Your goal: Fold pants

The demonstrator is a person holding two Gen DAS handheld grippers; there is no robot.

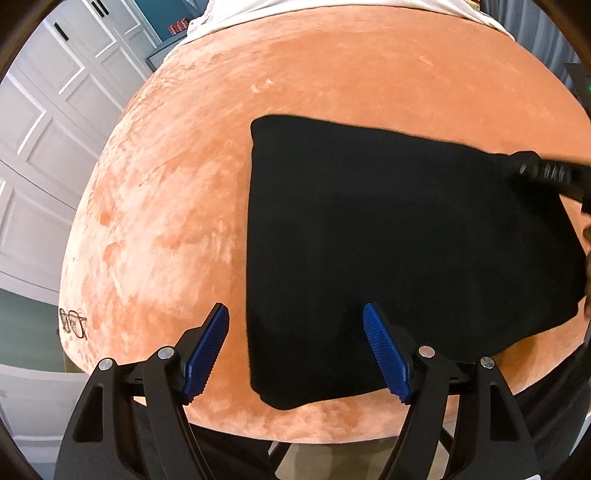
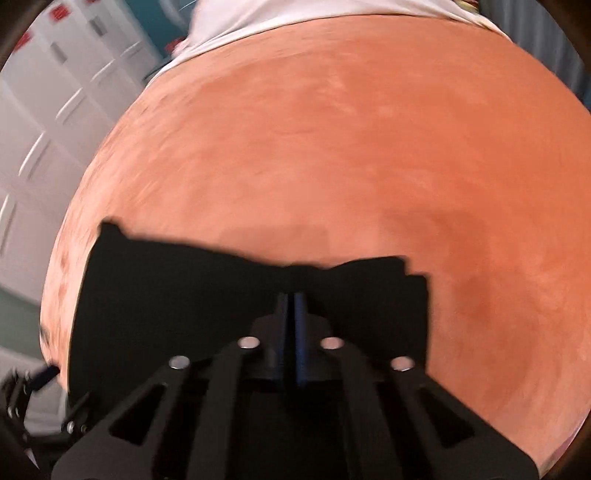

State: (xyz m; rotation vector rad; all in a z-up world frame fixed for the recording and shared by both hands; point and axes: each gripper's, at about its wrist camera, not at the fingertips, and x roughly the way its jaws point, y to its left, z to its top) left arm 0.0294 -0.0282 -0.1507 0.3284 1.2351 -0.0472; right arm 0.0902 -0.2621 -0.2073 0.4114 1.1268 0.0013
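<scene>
The black pants lie folded into a compact block on the orange plush bed cover. My left gripper is open and empty, hovering over the block's near left corner, blue pads wide apart. My right gripper is shut on the pants at their far edge and holds that edge up; the view is blurred by motion. The right gripper also shows in the left wrist view at the block's far right edge.
The orange cover spans the bed, with a white sheet at the far end. White panelled wardrobe doors stand to the left. A pair of glasses lies at the bed's left edge.
</scene>
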